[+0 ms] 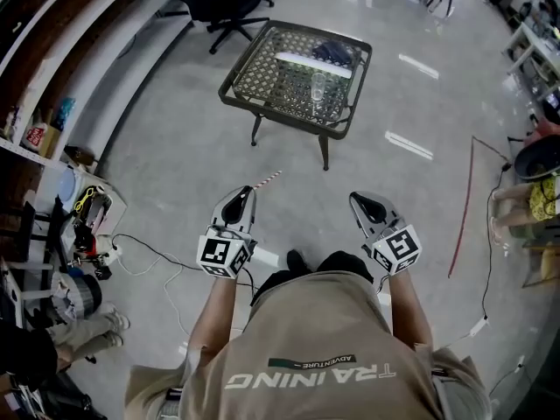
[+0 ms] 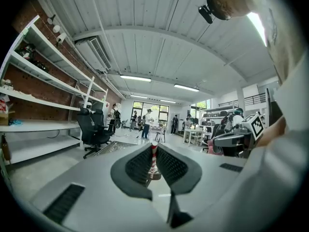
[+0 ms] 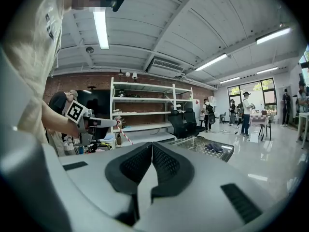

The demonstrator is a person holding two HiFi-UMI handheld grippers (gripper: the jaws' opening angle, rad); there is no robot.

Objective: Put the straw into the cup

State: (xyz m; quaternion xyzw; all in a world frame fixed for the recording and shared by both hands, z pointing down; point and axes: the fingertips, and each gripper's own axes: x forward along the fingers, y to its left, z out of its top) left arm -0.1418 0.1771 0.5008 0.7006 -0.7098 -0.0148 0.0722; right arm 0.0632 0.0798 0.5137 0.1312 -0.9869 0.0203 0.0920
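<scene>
The straw (image 1: pixel 269 178), in the head view, projects from the left tool (image 1: pixel 246 196) above the glossy floor (image 1: pixel 175 191), well apart from the mesh bench (image 1: pixel 278 117) carrying the clear cup (image 1: pixel 318 88); treat it as light, thin and easily crushed, and grip it lightly near one end. In the left gripper view, the pads (image 2: pixel 140 166) pinch the striped straw (image 2: pixel 153 154), upright between them. In the right gripper view, the right tool (image 3: pixel 152 148) is pressed together, empty, with open shelving (image 3: pixel 145 100) behind.
</scene>
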